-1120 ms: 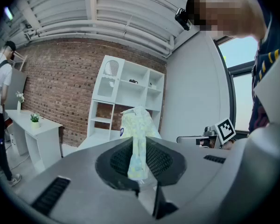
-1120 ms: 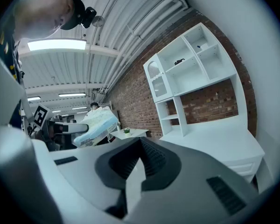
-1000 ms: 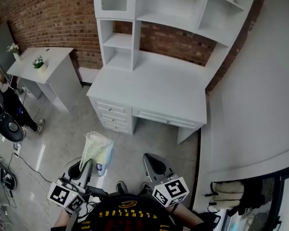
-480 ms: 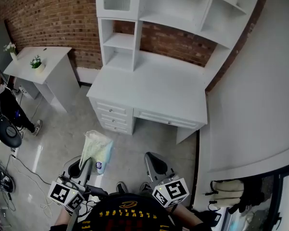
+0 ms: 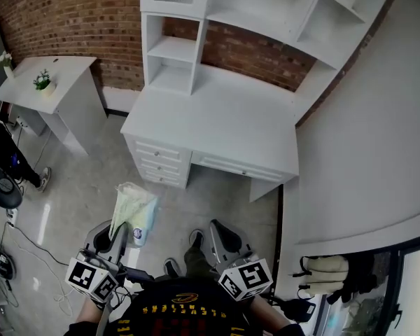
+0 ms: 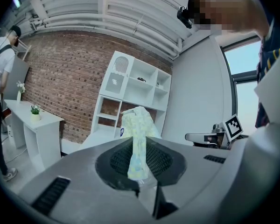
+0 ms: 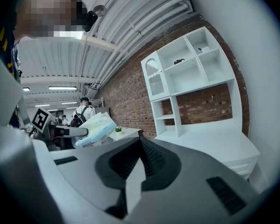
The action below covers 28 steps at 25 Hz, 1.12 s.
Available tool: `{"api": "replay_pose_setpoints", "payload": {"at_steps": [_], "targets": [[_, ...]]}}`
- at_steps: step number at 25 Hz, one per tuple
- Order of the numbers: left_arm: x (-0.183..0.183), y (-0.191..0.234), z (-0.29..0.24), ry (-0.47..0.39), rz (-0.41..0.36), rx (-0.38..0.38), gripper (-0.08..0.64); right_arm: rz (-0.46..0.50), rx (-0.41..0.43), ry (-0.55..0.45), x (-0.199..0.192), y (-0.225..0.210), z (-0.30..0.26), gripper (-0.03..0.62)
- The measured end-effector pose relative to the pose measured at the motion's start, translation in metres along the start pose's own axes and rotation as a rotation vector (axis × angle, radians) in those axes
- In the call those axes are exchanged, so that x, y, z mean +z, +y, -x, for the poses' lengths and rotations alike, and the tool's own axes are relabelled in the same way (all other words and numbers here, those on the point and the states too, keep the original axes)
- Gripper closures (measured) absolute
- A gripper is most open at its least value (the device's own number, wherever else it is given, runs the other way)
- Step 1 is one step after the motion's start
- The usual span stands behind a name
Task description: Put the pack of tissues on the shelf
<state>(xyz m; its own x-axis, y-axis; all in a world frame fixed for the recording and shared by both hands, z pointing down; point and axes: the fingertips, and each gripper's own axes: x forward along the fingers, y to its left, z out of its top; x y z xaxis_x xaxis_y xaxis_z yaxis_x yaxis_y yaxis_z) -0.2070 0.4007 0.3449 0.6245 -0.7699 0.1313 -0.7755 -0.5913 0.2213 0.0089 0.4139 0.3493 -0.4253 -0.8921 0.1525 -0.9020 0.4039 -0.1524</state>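
The pack of tissues (image 5: 133,212), pale green and yellow soft plastic, hangs over the floor in front of the white desk (image 5: 217,124). My left gripper (image 5: 120,231) is shut on its near end; in the left gripper view the pack (image 6: 137,139) stands up from between the jaws. The right gripper (image 5: 220,238) is beside it, shut and holding nothing. From the right gripper view the pack (image 7: 95,129) shows at the left. The white shelf unit (image 5: 175,47) stands on the desk against the brick wall, its compartments mostly bare.
A small white table (image 5: 52,82) with two little plants stands at the left. A person (image 5: 3,156) is at the far left edge, with cables on the floor. A white wall (image 5: 364,152) bounds the right side.
The desk and shelf have drawn a little nearer in view. Both grippers and the held pack have shifted slightly left and lower. My feet now show between the grippers.
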Motion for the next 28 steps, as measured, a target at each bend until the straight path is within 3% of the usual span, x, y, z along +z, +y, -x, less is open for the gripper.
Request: {"api": "replay_pose_setpoints", "payload": {"at_steps": [12,18,28], "targets": [[0.009,0.045,-0.066,0.013,-0.006,0.078,0.517,-0.037,0.09,-0.001,0.003,-0.041,-0.088,0.597],[0.028,0.054,-0.134,-0.006,0.003,0.087,0.517,-0.037,0.122,-0.005,0.023,-0.091,-0.135,0.597],[0.047,0.077,-0.215,0.028,-0.074,0.207,0.517,-0.037,0.174,-0.012,0.048,-0.174,-0.185,0.597]]}}
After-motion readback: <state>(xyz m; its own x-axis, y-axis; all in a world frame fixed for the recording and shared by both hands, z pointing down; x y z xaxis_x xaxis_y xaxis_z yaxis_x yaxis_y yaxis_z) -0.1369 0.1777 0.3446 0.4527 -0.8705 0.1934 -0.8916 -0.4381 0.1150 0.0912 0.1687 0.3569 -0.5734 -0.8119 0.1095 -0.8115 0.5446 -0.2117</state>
